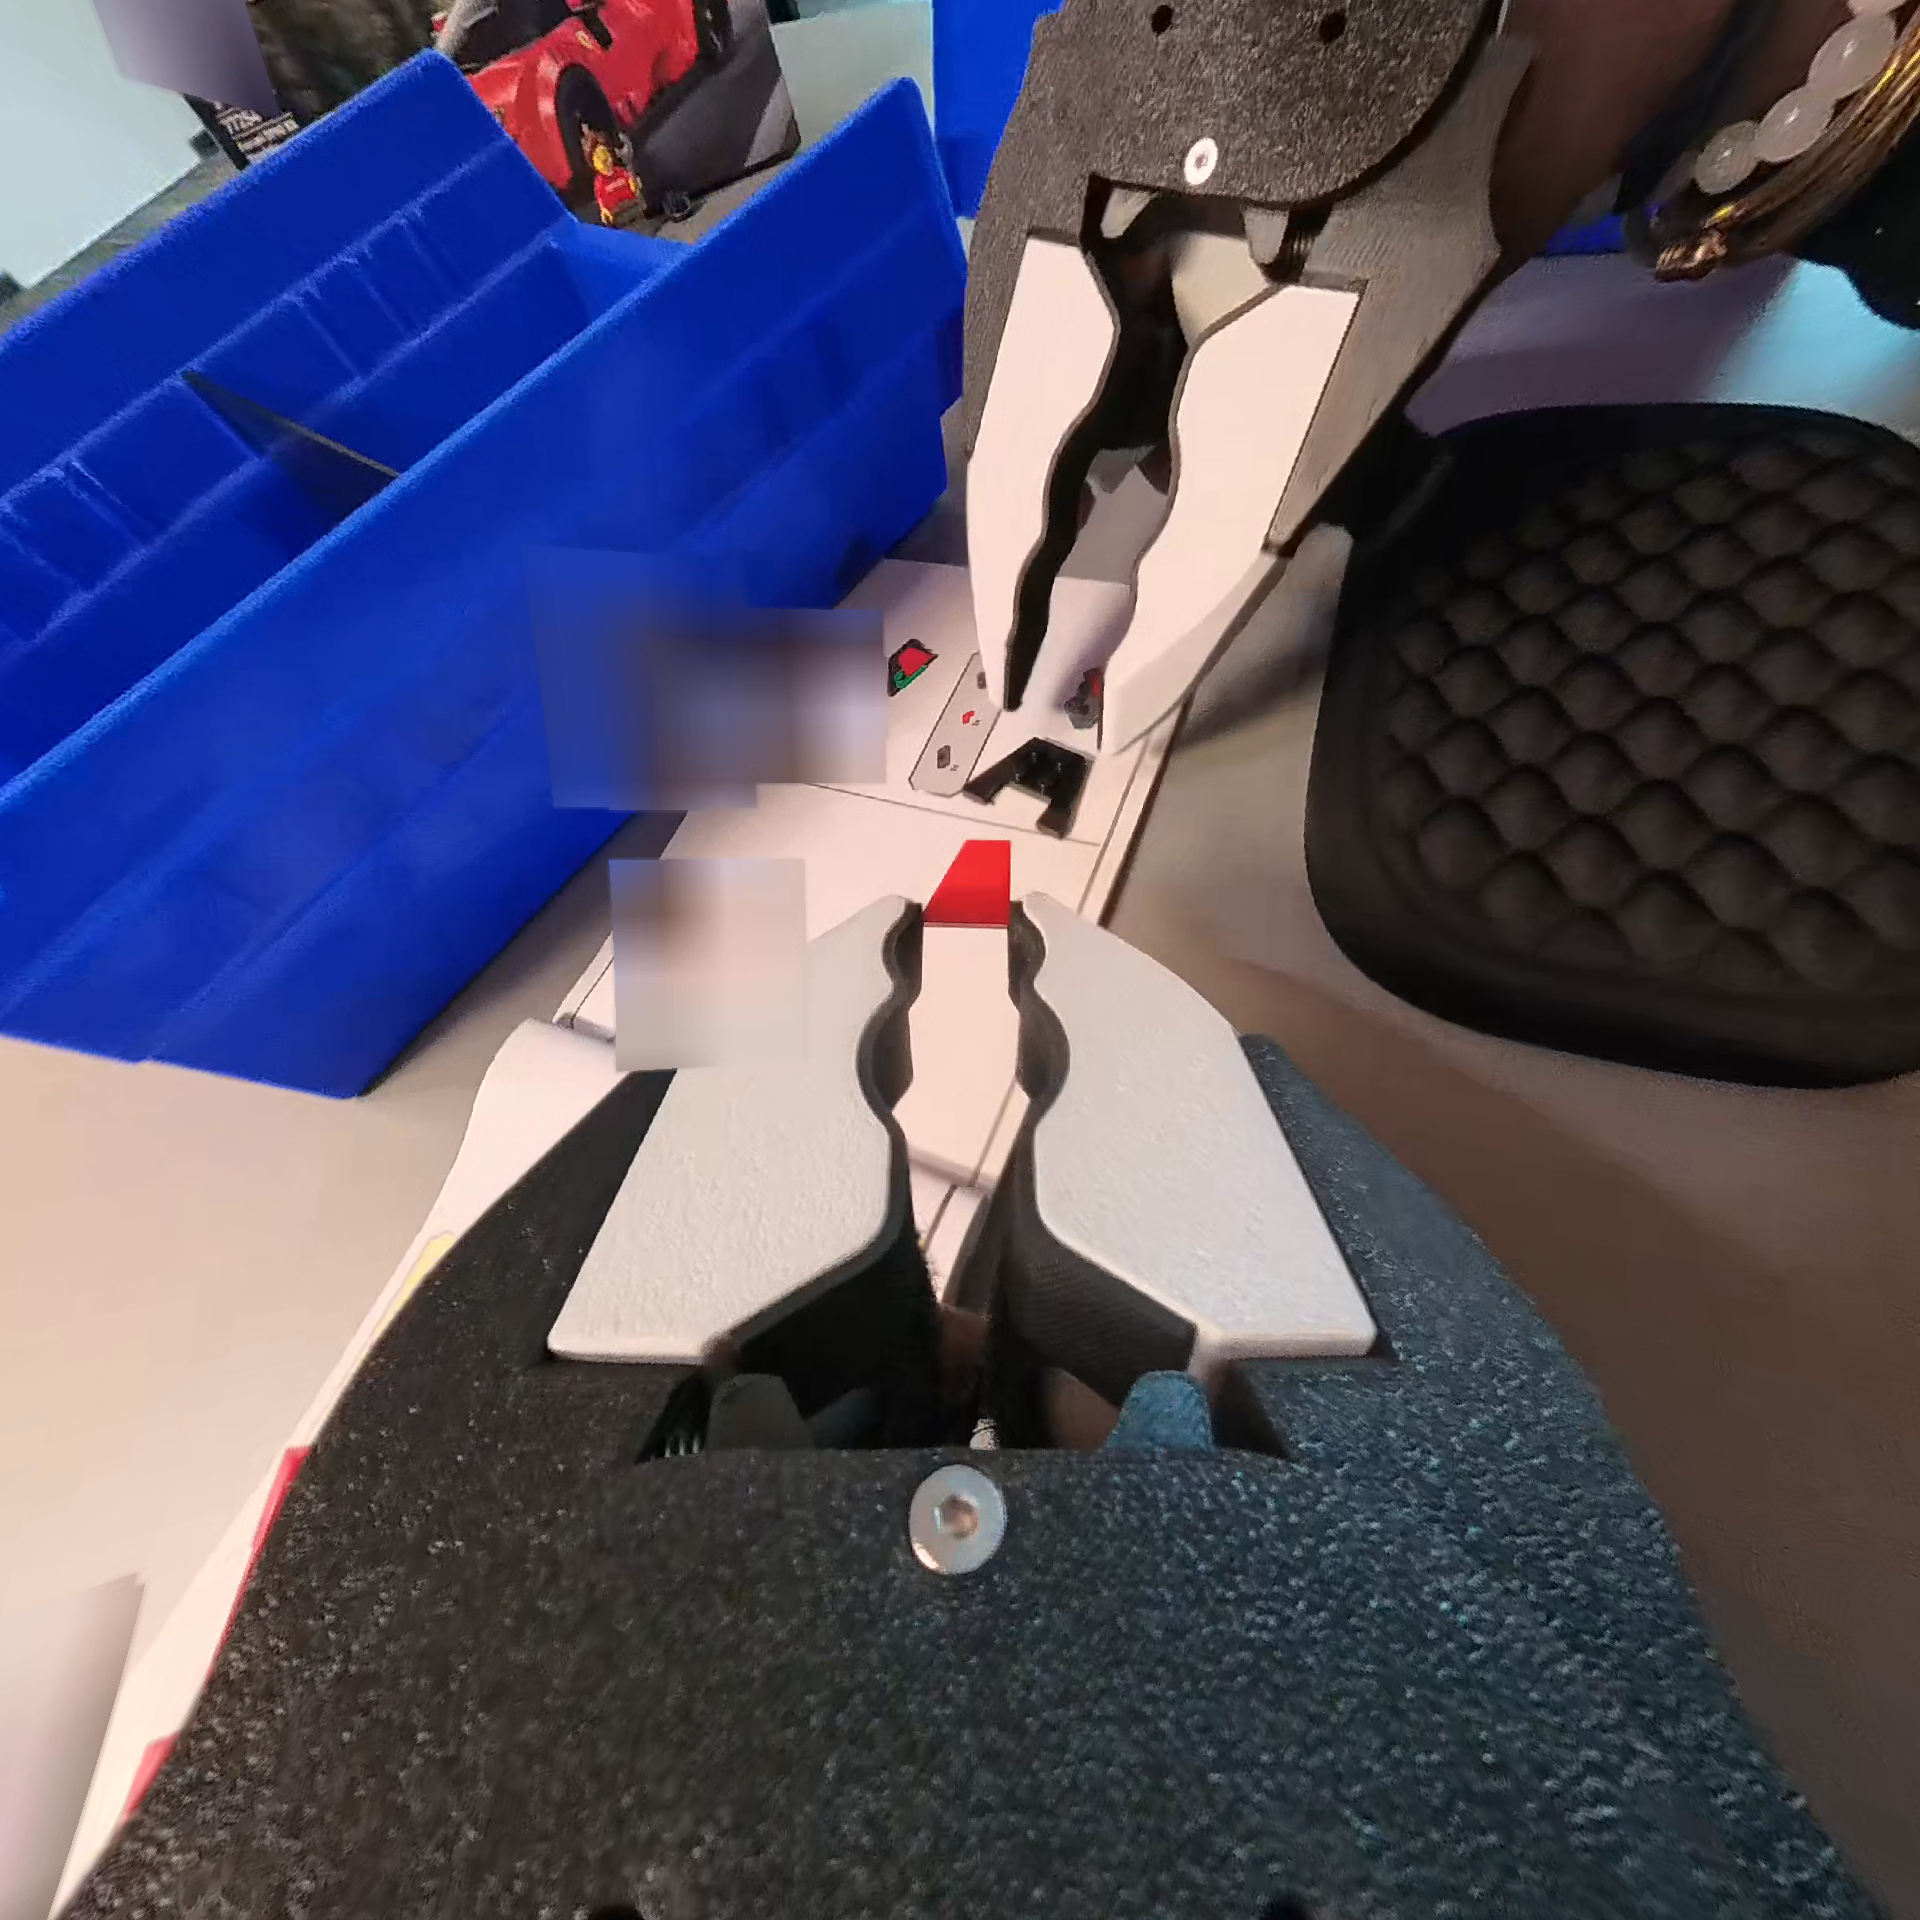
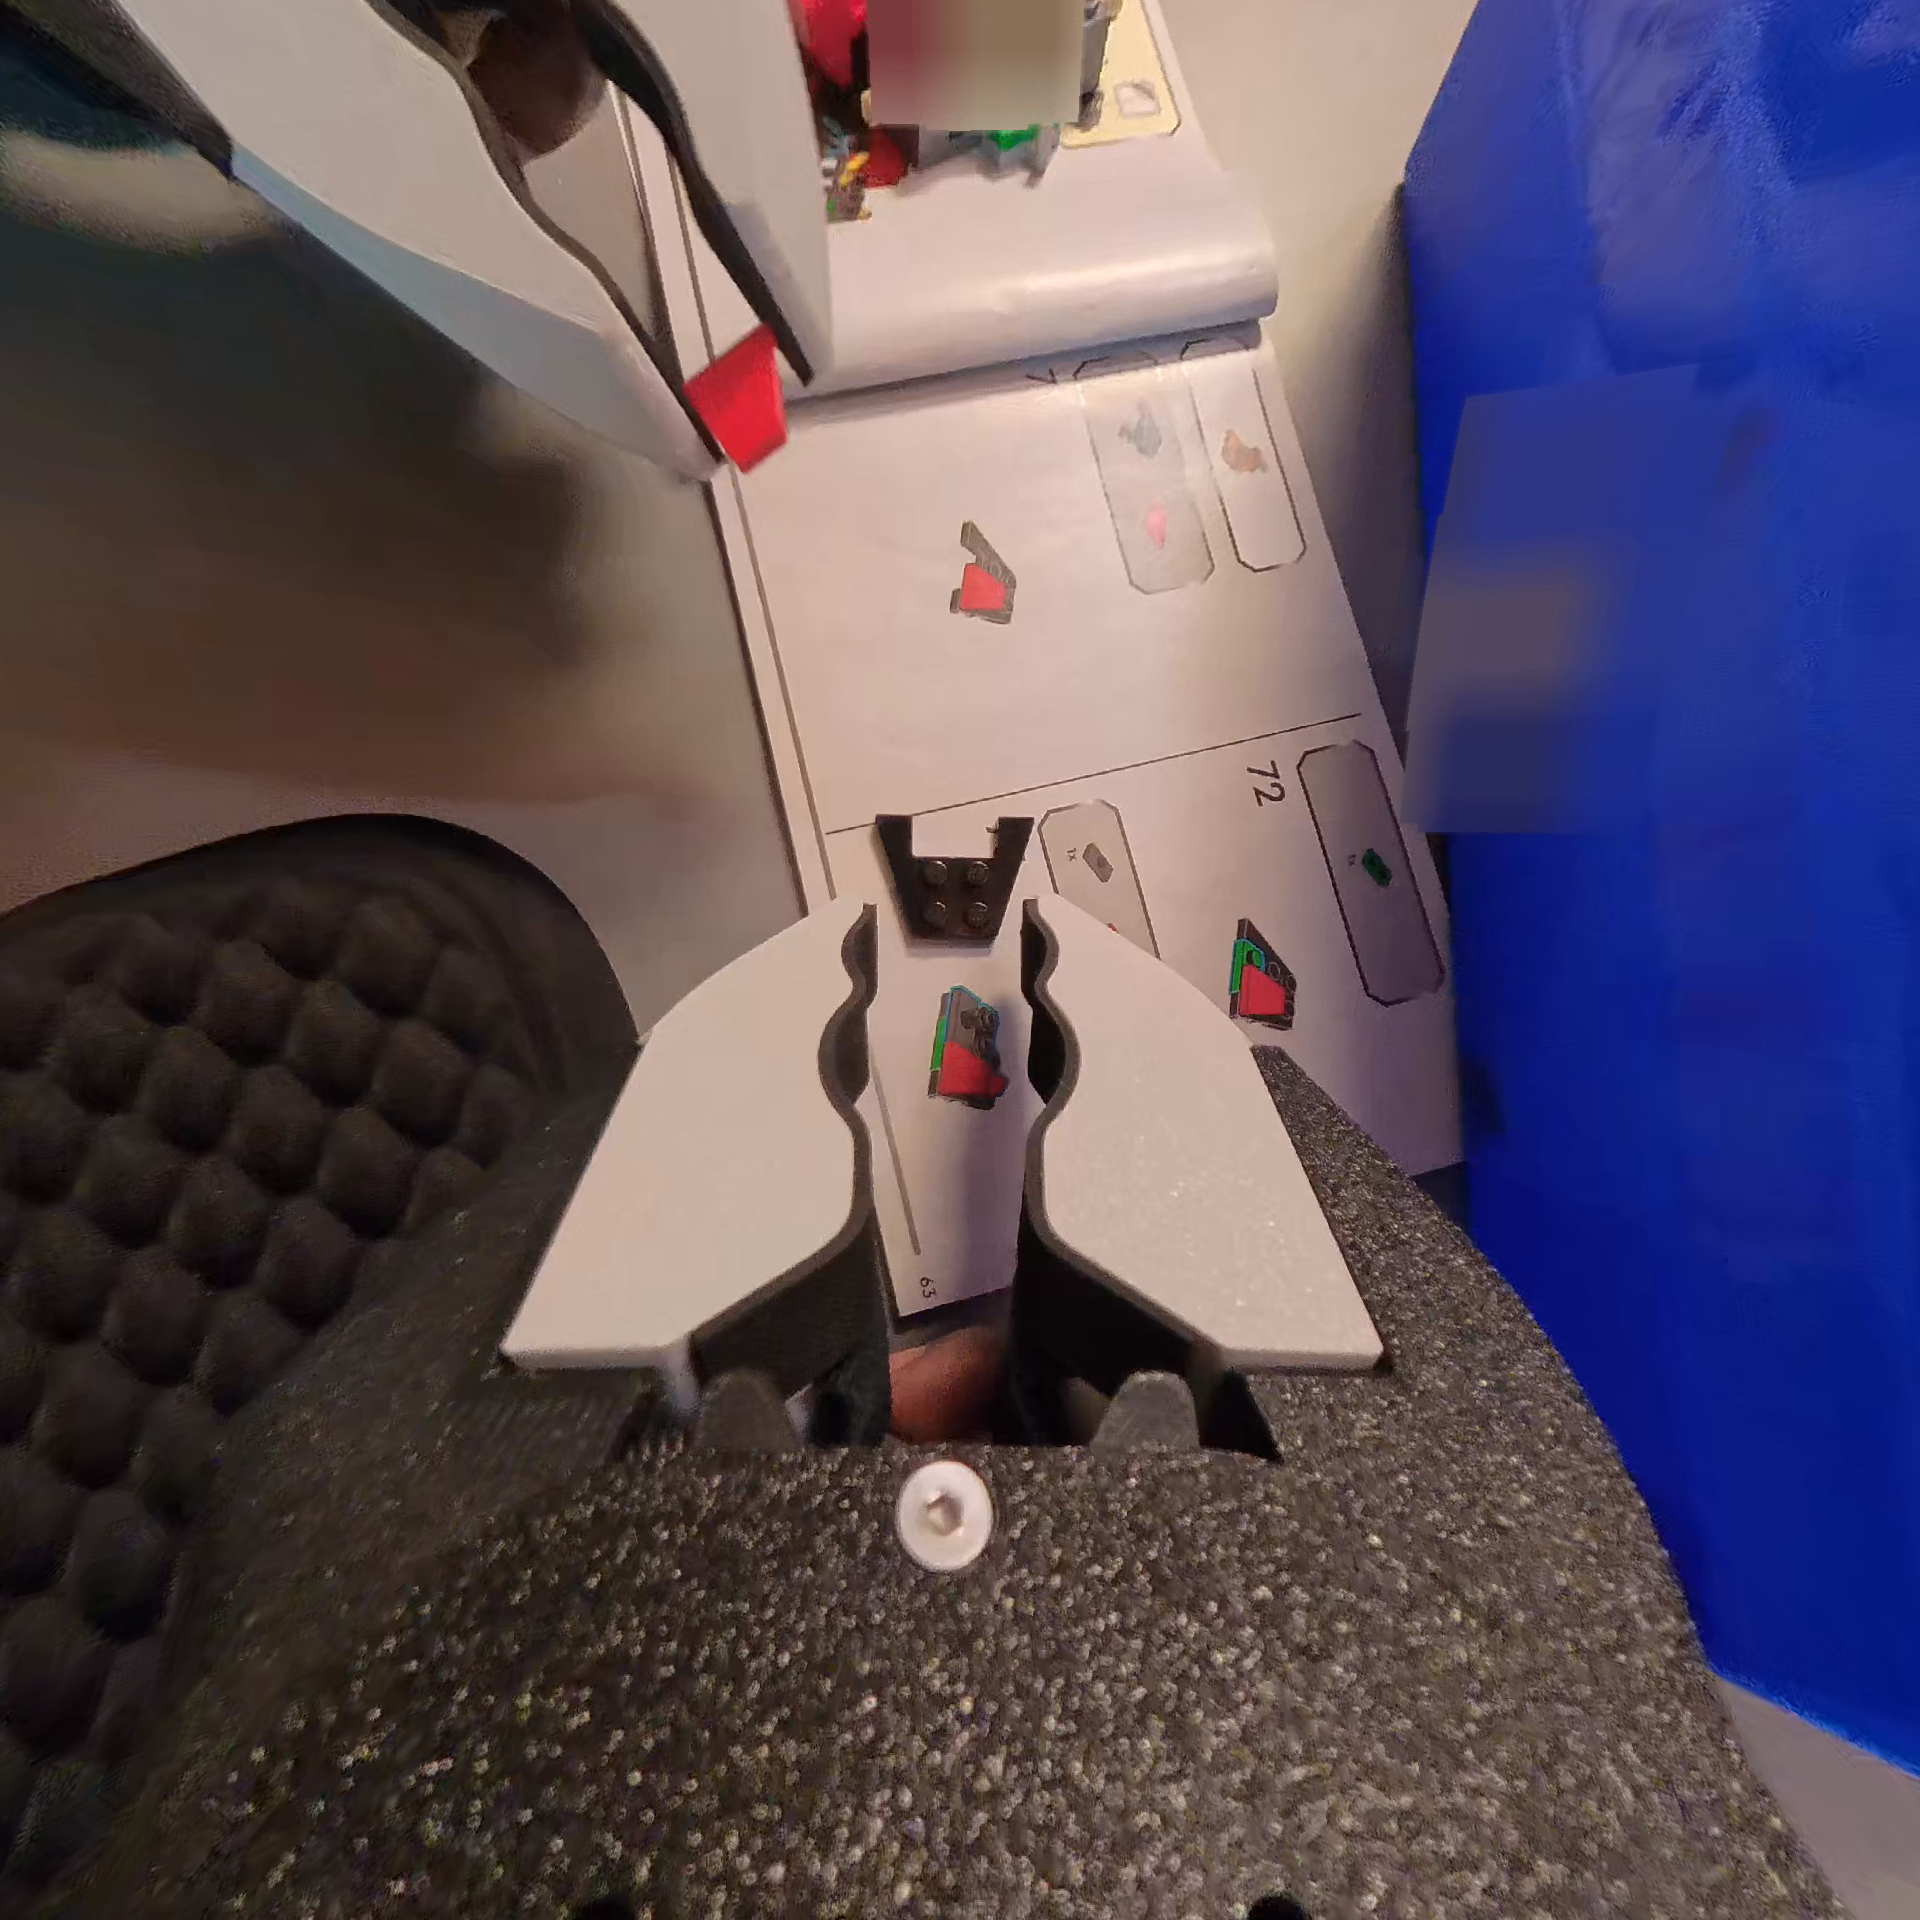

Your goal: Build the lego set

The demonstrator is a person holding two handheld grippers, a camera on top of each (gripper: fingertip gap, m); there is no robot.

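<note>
While tong-pinched, red wedge (image 1: pixel 968 885) aloft

A small red wedge-shaped Lego piece (image 1: pixel 968 883) with a smooth sloped top is pinched at the very tips of the left gripper (image 1: pixel 966 914), its flat face tilted up – held above the open instruction booklet (image 2: pixel 1049 644). At twelve o'clock from it in the left wrist view lies a black wedge plate (image 2: pixel 951 878) with four studs and a notched end, flat on the booklet page, studs up, just beyond the tips of the parted right gripper (image 2: pixel 945 914).
</note>
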